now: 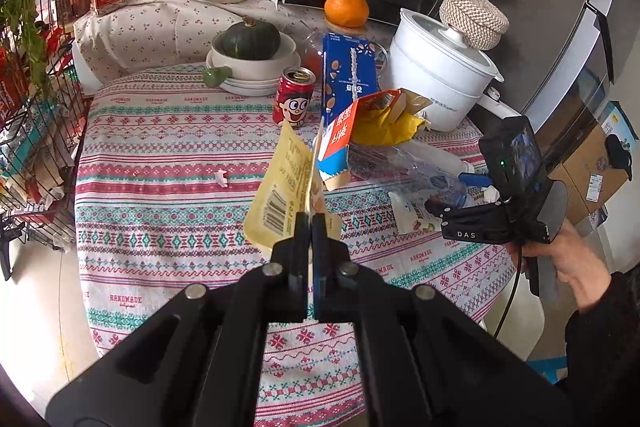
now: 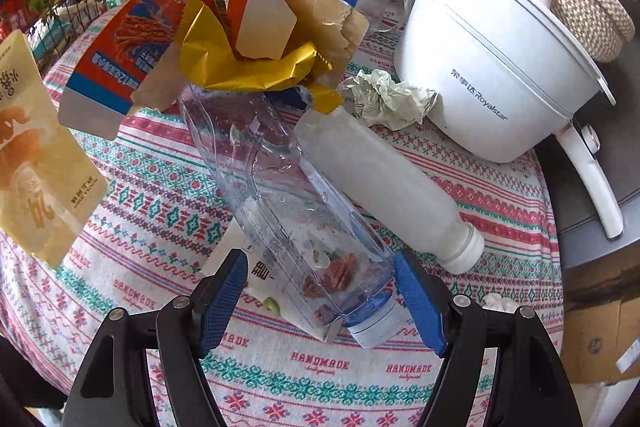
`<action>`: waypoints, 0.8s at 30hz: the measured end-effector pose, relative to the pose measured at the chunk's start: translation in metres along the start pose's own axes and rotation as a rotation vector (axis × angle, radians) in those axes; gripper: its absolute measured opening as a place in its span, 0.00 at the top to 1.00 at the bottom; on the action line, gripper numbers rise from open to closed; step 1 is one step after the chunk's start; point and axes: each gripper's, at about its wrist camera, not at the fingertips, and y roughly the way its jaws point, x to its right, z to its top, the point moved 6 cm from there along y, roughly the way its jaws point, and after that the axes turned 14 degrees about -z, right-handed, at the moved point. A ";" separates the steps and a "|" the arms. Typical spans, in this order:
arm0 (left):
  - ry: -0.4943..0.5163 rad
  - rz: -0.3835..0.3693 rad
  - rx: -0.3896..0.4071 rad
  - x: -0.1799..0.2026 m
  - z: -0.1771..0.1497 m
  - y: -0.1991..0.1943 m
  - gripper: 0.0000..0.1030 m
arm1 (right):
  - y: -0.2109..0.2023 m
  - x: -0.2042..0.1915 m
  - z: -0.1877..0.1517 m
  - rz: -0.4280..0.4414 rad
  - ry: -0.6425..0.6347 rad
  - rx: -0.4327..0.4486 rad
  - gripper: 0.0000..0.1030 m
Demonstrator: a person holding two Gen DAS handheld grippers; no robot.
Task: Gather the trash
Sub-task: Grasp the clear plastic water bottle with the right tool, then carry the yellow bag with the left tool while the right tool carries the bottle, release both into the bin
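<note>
Two grippers at work over a round table (image 1: 168, 267) under a patterned cloth, cluttered with kitchenware and litter. Largest at the rear: white electric pot (image 2: 492, 67), upright, not trash. In front of it, flattened orange-and-blue carton (image 2: 132, 47) with crumpled yellow wrapper (image 2: 240, 63) lying on it, both resting across the far end of the clear plastic bottle (image 2: 296, 211). Lying on its side, cap toward the camera; white bottle (image 2: 384, 187) just beside it on the right, likewise on its side, touching or nearly so. Crumpled pale paper (image 2: 388, 99) against the pot's base. Upright behind the pile: blue carton (image 1: 349, 79) and red can (image 1: 294, 101). Smallest: white scrap (image 1: 221, 178) alone on the cloth.

Left gripper (image 1: 309, 227): jaws together, clamped on the edge of a yellow snack pouch (image 1: 280, 195), held up clear of the cloth. Right gripper (image 2: 320, 291): jaws apart, blue pads (image 2: 224, 291) on either side of the clear bottle's cap end, not yet touching it.

Step in hand, by judgement: one piece already picked up, second pick being lined up. Next move calls for closing squarely on the slick bottle, then lifting gently, since carton and wrapper overlying its far end could slide off or drag along.
</note>
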 end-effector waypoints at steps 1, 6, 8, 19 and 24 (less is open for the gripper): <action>-0.007 -0.001 0.000 -0.002 0.001 0.000 0.98 | 0.004 -0.001 -0.001 -0.008 -0.017 -0.003 0.25; -0.017 -0.006 0.003 -0.002 0.002 0.002 0.98 | 0.009 -0.007 -0.005 -0.032 -0.075 0.007 0.26; -0.014 -0.007 0.002 0.000 0.001 0.002 0.99 | 0.005 -0.009 -0.010 -0.033 -0.082 0.028 0.29; 0.000 -0.022 0.031 0.008 0.001 -0.008 0.98 | -0.074 0.002 -0.049 0.138 0.090 0.138 0.35; 0.016 -0.047 0.048 0.019 -0.002 -0.016 0.98 | -0.114 0.018 -0.072 0.180 0.191 0.197 0.36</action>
